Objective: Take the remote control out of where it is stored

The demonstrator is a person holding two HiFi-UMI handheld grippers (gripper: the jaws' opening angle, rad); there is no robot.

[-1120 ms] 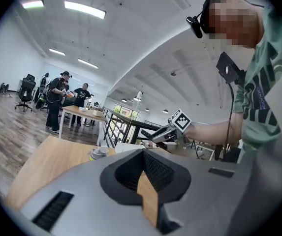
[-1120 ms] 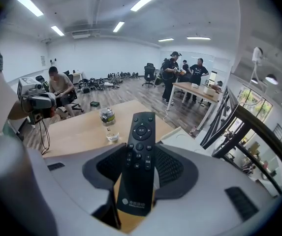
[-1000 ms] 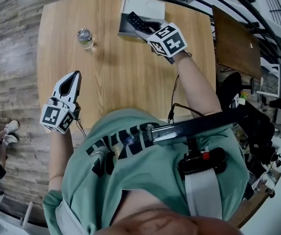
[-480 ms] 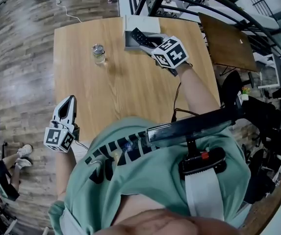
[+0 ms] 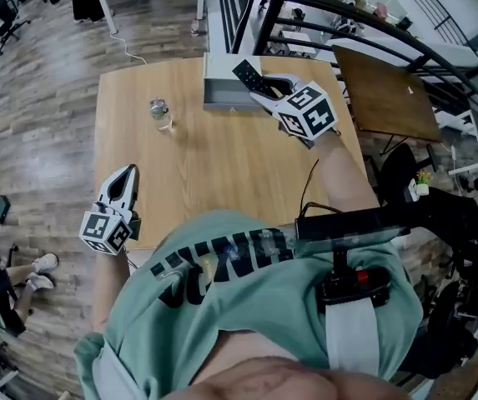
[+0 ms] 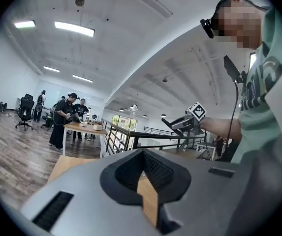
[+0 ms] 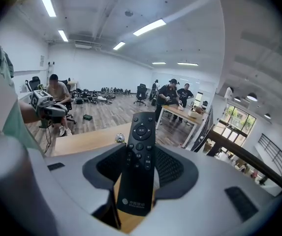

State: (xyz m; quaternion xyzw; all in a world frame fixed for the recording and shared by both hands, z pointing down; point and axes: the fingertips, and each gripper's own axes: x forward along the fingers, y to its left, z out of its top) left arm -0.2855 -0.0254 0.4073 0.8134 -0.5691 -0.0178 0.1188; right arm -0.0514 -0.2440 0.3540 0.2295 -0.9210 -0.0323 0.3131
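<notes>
Holding remote control [image 7: 138, 166] in right gripper [image 7: 140, 181], above white box [image 5: 222, 100]

Mint-green short-sleeved T-shirt [image 5: 247, 307] with dark lettering. The white-and-black left tool [image 5: 127, 173] and right tool [image 5: 265, 86] each carry a cube of black-and-white square markers. A black cable [image 5: 308, 186] hangs from the right one.

Head view: the lower end of the remote control [image 5: 248, 76] is hidden inside the right hand-held gripper [image 5: 268, 92]; the contents of 1 small jar [image 5: 160, 113] are too small to tell; the person's torso [image 5: 247, 307] hides the near edge of the worktop [image 5: 213, 165].
</notes>
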